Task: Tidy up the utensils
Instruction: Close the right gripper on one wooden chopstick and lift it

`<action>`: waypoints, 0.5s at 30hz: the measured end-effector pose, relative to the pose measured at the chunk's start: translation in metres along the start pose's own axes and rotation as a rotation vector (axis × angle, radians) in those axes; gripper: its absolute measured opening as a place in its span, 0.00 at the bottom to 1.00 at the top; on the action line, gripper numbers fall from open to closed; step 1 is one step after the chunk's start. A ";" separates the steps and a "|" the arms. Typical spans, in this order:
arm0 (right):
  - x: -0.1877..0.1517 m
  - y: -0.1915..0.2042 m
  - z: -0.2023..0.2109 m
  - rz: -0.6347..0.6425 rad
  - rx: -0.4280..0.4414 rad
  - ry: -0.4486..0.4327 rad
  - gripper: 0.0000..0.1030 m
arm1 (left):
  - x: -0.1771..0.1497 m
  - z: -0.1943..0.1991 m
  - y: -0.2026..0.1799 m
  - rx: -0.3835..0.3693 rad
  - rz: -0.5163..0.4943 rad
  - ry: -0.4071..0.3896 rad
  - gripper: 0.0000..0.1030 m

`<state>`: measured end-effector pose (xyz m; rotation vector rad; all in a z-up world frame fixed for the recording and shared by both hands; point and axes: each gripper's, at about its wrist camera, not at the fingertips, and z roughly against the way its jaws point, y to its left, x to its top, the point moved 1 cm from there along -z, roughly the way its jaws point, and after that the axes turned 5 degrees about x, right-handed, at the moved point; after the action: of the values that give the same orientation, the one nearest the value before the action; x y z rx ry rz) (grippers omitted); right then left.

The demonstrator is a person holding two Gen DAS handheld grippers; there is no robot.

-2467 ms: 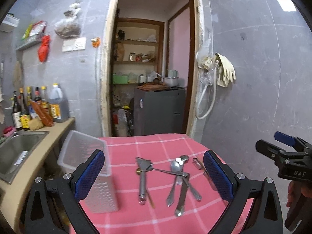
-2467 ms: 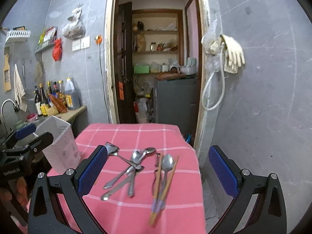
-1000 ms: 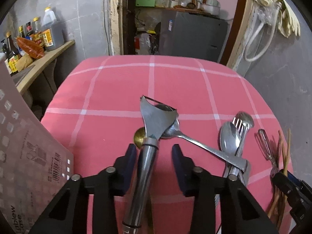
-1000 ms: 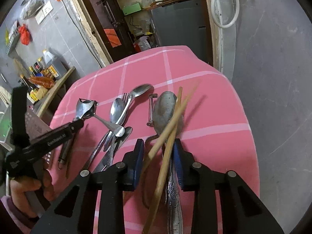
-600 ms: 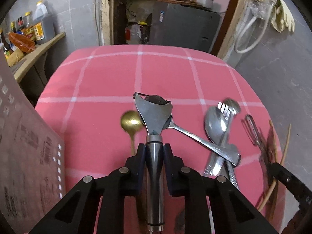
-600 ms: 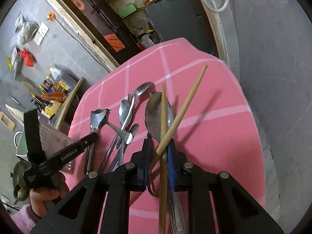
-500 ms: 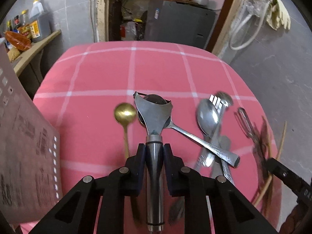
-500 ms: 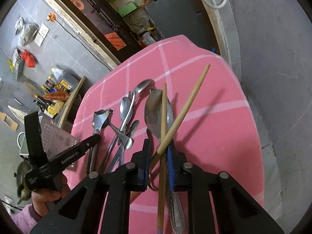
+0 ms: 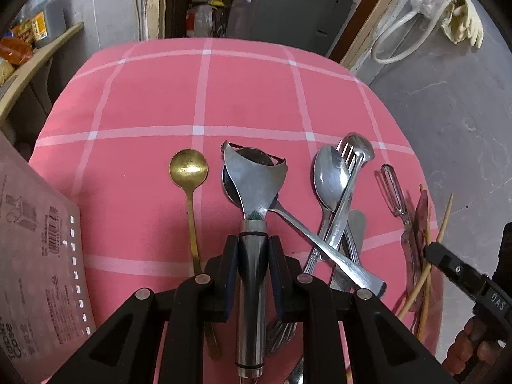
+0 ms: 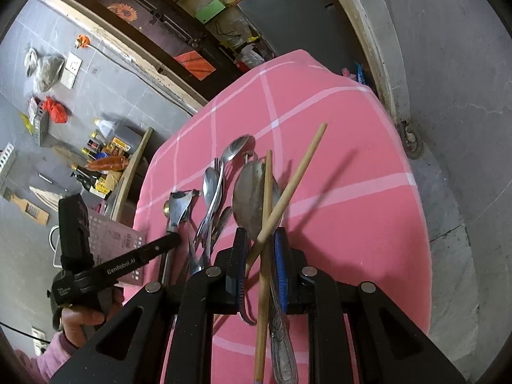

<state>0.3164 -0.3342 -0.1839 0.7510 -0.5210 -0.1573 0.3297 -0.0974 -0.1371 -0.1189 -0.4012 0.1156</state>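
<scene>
The left gripper (image 9: 252, 262) has its jaws clamped on the round steel handle of a stainless-steel Y-shaped peeler (image 9: 252, 192), whose wide serrated head lies forward over the bowl of a silver spoon (image 9: 307, 233) on the counter covered in a pink cloth with white grid lines (image 9: 204, 96). Just left of the peeler lies a slim gold-coloured spoon (image 9: 188, 176), bowl pointing away, and at the far left edge stands a translucent perforated plastic utensil case (image 9: 35, 256) (its printed label faces the camera). To the right, a second silver spoon and a fork (image 9: 339, 185) cross each other in a loose pile, with a small straight swivel peeler (image 9: 395, 195) beyond them. The right gripper (image 10: 260, 256) has its jaws closed on a pair of pale wooden chopsticks (image 10: 289, 192), which cross each other between the blue pads (image 10: 280, 262); one stick points straight ahead, the other slants up to the right. Under them lies a large dull-metal serving spoon (image 10: 251, 195), its ornate handle running back beneath the gripper; whether the jaws also pinch that handle I cannot tell.
</scene>
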 end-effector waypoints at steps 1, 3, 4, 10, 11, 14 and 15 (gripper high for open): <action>0.001 -0.001 -0.002 -0.007 -0.005 0.007 0.15 | 0.001 -0.001 -0.001 0.006 -0.007 0.002 0.18; 0.004 -0.004 -0.006 -0.029 -0.003 0.017 0.15 | 0.001 -0.001 -0.003 0.012 -0.012 0.009 0.18; 0.006 -0.005 -0.009 -0.042 0.000 0.023 0.15 | 0.002 -0.002 -0.004 0.012 -0.013 0.012 0.18; 0.006 -0.003 -0.010 -0.042 0.006 0.020 0.11 | 0.007 -0.003 0.002 -0.028 0.012 0.039 0.17; 0.005 -0.002 -0.009 -0.039 0.009 0.017 0.10 | 0.006 -0.003 0.002 -0.037 0.016 0.042 0.17; 0.003 0.003 -0.004 -0.016 -0.003 0.021 0.10 | 0.000 0.000 0.000 -0.059 0.022 0.047 0.17; 0.002 0.004 -0.002 -0.009 -0.010 0.022 0.10 | -0.003 0.002 -0.002 -0.062 0.018 0.041 0.17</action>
<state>0.3191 -0.3304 -0.1814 0.7450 -0.4954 -0.1599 0.3264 -0.0992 -0.1365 -0.1861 -0.3629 0.1182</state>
